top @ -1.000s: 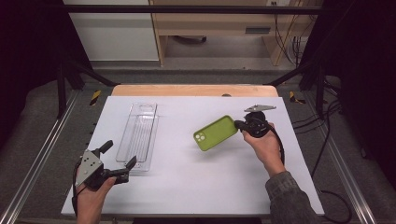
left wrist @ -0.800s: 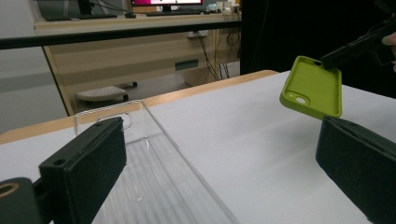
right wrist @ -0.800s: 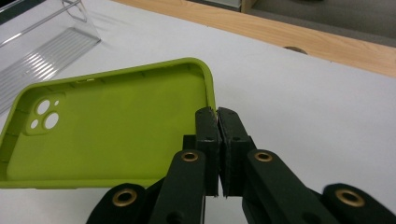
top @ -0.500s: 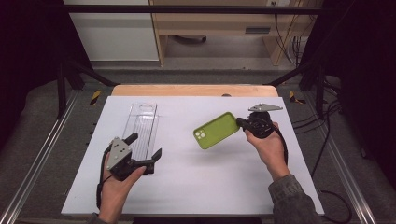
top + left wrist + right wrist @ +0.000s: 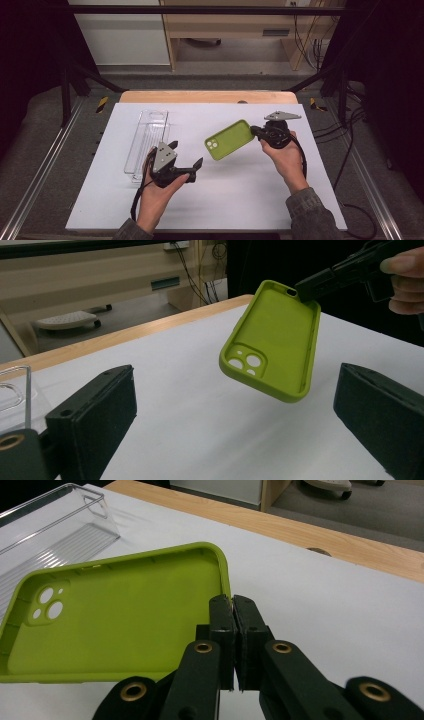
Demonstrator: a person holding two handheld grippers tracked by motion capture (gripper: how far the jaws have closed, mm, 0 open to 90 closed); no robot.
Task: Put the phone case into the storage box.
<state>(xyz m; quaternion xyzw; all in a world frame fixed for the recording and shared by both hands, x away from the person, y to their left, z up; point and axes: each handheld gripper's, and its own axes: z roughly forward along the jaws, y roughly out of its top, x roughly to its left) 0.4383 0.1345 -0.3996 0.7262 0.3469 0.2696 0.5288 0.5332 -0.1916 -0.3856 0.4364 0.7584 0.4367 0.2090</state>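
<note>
A lime green phone case [image 5: 230, 139] hangs tilted above the white table, hollow side up. My right gripper [image 5: 255, 131] is shut on the rim of its short end, opposite the camera holes. In the right gripper view the jaws [image 5: 233, 602] pinch that thin rim, and the case [image 5: 115, 615] stretches away to the left. My left gripper [image 5: 187, 157] stands open a little left of and nearer than the case, with nothing between its fingers. In the left gripper view the case [image 5: 275, 340] floats ahead between the wide-apart jaws [image 5: 235, 385], apart from them.
A clear plastic tray [image 5: 147, 140] lies lengthwise on the left part of the white table top [image 5: 250, 200], just beyond my left hand. A wooden strip [image 5: 200, 96] runs along the table's far edge. Metal rails flank the table on both sides.
My left gripper has moved right and away from the front left corner, toward the case, staying open. The right gripper and the case have barely shifted.
</note>
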